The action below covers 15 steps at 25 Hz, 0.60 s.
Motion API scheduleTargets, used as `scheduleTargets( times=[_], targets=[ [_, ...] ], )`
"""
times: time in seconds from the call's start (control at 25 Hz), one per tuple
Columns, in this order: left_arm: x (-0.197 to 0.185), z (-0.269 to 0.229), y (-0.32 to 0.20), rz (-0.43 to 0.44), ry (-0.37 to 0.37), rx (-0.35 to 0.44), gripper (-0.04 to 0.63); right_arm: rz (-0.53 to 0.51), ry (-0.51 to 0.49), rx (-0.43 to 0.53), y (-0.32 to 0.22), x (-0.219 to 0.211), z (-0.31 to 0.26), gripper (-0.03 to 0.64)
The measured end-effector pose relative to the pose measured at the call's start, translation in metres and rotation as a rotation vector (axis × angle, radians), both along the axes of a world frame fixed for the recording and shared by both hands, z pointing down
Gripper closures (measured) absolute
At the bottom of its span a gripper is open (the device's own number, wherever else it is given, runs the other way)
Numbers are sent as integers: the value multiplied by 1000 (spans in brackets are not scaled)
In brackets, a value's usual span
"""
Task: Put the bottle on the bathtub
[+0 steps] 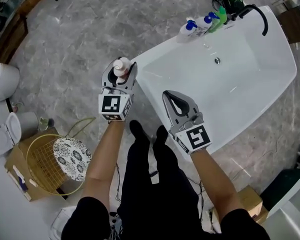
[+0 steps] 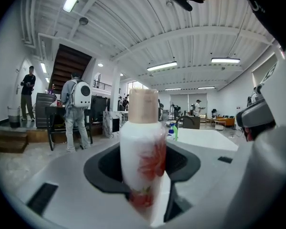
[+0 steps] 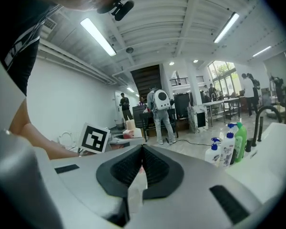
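Note:
A white bottle (image 1: 121,67) with a beige cap and a red flower print (image 2: 143,161) stands upright between the jaws of my left gripper (image 1: 121,73), which is shut on it just left of the bathtub's near corner. The white bathtub (image 1: 250,79) fills the right of the head view. My right gripper (image 1: 177,100) is shut with nothing in it, its jaws meeting over the tub's near rim. In the right gripper view the jaws (image 3: 142,152) touch, and the held bottle (image 3: 130,125) shows at the left beyond them.
Two white spray bottles (image 1: 189,28) and a green bottle (image 1: 218,18) stand on the tub's far rim beside a black faucet (image 1: 255,11). A wire basket (image 1: 50,163) on a cardboard box sits lower left, a toilet (image 1: 2,134) at the far left. People stand in the background.

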<state>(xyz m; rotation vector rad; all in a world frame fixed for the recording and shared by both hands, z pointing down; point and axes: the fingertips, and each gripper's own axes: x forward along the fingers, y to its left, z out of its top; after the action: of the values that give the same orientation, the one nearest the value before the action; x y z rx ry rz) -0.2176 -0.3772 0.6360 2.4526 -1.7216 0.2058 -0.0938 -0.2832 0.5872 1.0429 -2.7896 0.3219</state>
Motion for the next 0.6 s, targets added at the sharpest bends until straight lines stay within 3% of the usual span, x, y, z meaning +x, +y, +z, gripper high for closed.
scheduleTargets(
  times=[0.4, 0.6],
  targets=[
    [-9, 115, -48, 1, -19, -28, 379, -26, 20, -59, -11, -32, 79, 604],
    [-10, 141, -54, -6, -8, -44, 379, -39, 40, -73, -16, -41, 94, 604]
  ],
)
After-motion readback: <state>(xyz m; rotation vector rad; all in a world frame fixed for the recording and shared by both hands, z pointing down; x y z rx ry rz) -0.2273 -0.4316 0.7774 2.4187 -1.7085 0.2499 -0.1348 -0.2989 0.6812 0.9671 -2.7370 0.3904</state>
